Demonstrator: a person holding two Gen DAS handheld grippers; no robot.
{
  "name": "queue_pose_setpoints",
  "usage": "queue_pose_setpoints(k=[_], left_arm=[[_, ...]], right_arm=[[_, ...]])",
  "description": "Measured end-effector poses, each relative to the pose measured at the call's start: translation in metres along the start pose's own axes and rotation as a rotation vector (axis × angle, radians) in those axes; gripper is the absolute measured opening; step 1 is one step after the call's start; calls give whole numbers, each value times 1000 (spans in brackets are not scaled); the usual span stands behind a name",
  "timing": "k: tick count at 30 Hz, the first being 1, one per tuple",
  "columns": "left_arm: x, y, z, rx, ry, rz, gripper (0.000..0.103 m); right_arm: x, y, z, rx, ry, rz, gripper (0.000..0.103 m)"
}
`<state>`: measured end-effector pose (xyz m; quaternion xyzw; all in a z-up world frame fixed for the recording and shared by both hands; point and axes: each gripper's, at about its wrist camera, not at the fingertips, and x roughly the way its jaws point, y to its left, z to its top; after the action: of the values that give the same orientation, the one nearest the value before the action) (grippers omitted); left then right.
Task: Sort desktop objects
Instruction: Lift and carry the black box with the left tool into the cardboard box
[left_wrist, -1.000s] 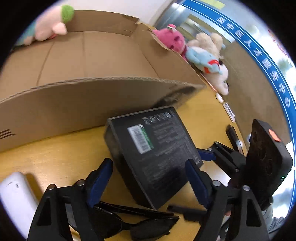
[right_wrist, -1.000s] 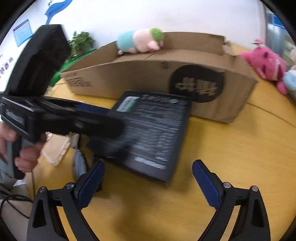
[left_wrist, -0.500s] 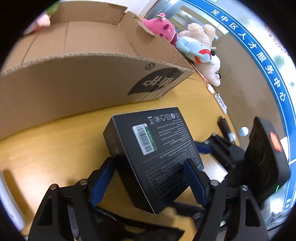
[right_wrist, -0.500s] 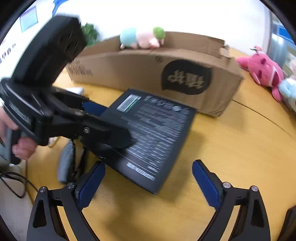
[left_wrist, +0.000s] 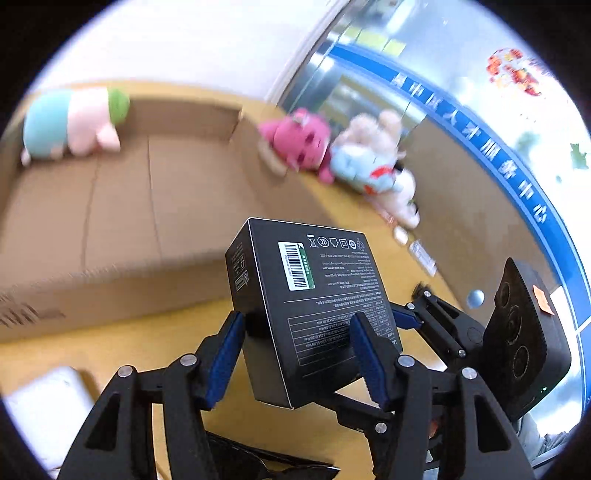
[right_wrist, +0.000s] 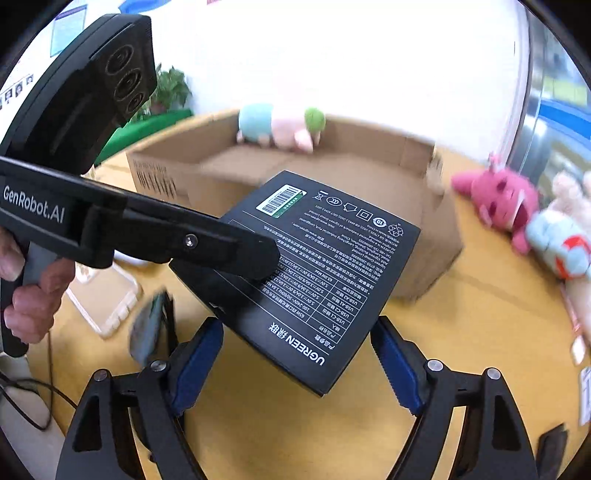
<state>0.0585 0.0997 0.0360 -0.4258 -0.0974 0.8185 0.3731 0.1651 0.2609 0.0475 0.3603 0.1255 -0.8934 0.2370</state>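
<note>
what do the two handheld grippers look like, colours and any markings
Both grippers, left gripper and right gripper, are matte black plastic frames with silver pivot screws and blue ridged pads on the fingers. The left's body carries white "GenRobot.AI" lettering and a black camera block with three round lenses; the right's block bears an orange sticker. A bare hand grips the left's handle.

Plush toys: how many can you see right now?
4. Teal-and-pink plush lies on the cardboard box's far rim; pink plush, cream plush and light-blue plush huddle on the table. Others may be hidden.
</note>
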Motion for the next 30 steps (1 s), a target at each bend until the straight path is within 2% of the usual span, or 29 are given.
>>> queue_pose_setpoints(k=[6,12,15,22,30], left_arm=[[-52,-11,31,71,-175,38,58],[-86,-5,63,121,-286,102,58],[-100,4,74,126,-319,143,58],[-123,34,94,109,-367,200,58],[-129,80,113,69,-365,249,58]], right_arm=[[-28,16,49,-92,-131,-63,82],[-32,33,105,-189,-234,-80,82],[-23,40,132,-236,-256,-70,82],[5,49,181,-253,-293,13,82],[50,61,221,-252,-294,98,81]])
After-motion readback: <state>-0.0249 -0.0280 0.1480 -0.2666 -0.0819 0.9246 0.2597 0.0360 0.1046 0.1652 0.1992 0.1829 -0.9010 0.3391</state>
